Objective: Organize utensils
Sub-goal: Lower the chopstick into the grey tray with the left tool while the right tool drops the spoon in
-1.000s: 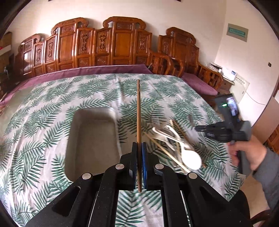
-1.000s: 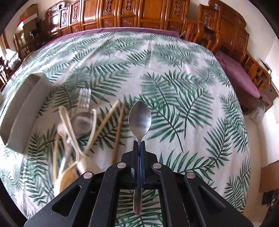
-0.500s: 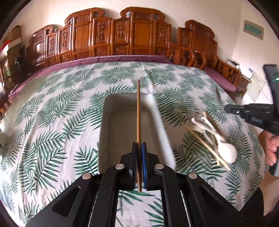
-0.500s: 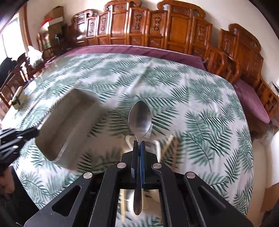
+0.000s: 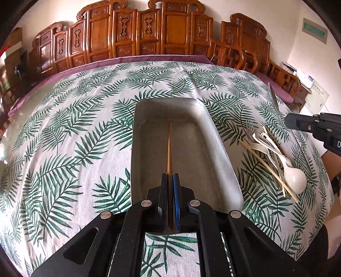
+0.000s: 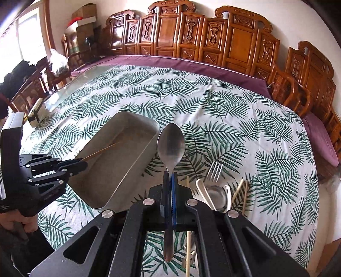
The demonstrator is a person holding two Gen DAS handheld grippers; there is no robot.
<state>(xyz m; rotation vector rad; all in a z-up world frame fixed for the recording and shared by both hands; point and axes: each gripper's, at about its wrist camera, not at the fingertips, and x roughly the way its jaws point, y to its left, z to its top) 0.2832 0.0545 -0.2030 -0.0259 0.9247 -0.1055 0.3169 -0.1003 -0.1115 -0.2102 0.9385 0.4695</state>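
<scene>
Only right view shows gripped spoon (image 6: 171, 147) bowl.

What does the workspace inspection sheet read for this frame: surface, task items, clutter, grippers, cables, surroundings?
Surface: table under a leaf-print cloth.
Job's things: metal tray; chopstick angled into it; metal spoon; loose pile of utensils on the cloth beside the tray.
Clutter: small boxy object near the far table edge, unclear.
Grippers: left gripper shut on the chopstick; right gripper shut on the metal spoon.
Cables: nothing seen.
Surroundings: carved wooden chairs, cardboard boxes.
</scene>
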